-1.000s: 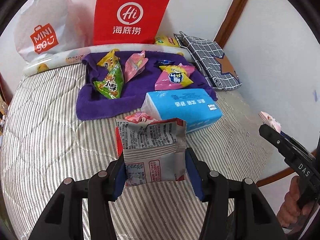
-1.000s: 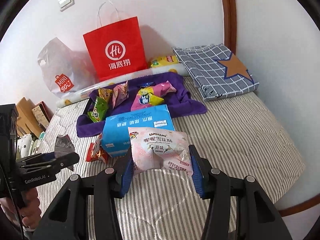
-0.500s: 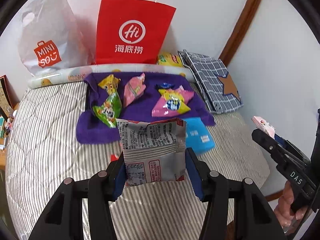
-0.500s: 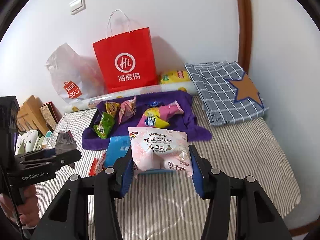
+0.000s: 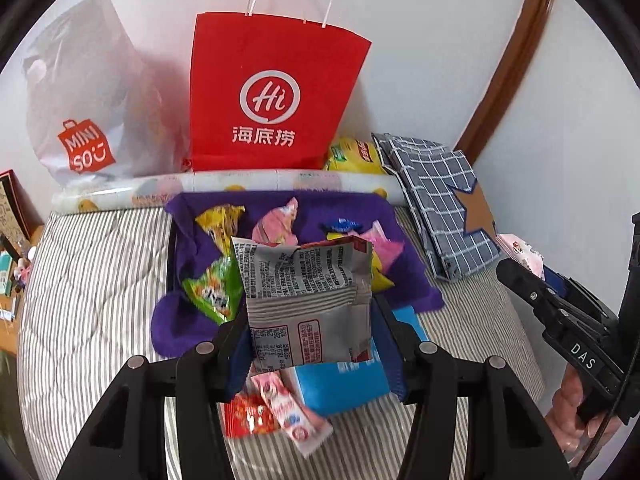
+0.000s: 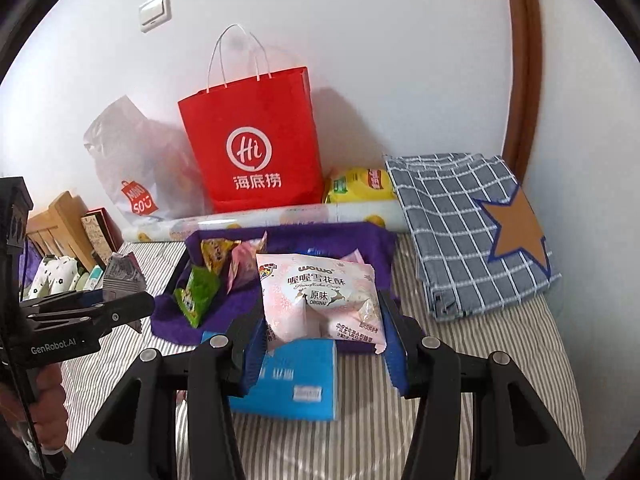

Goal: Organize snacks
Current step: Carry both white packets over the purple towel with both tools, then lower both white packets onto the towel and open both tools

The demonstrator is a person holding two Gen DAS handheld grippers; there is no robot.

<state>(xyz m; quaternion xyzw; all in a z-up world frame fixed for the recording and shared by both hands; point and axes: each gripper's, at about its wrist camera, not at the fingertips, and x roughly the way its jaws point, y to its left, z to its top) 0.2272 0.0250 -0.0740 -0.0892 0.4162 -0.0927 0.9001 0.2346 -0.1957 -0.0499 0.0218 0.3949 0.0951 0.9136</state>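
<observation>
L tongs [image 5: 310,344]: grey pkt [image 5: 306,300] | hides blue box [image 5: 344,384] pt

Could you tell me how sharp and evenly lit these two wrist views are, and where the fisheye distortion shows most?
Left wrist view: sharp, soft daylight, the red paper bag casting a faint shadow on the wall; the wooden door frame bows strongly. Right wrist view: equally crisp, print on the pink snack packet readable, dark vignette at the corners, striped bedcover lines curving.
</observation>
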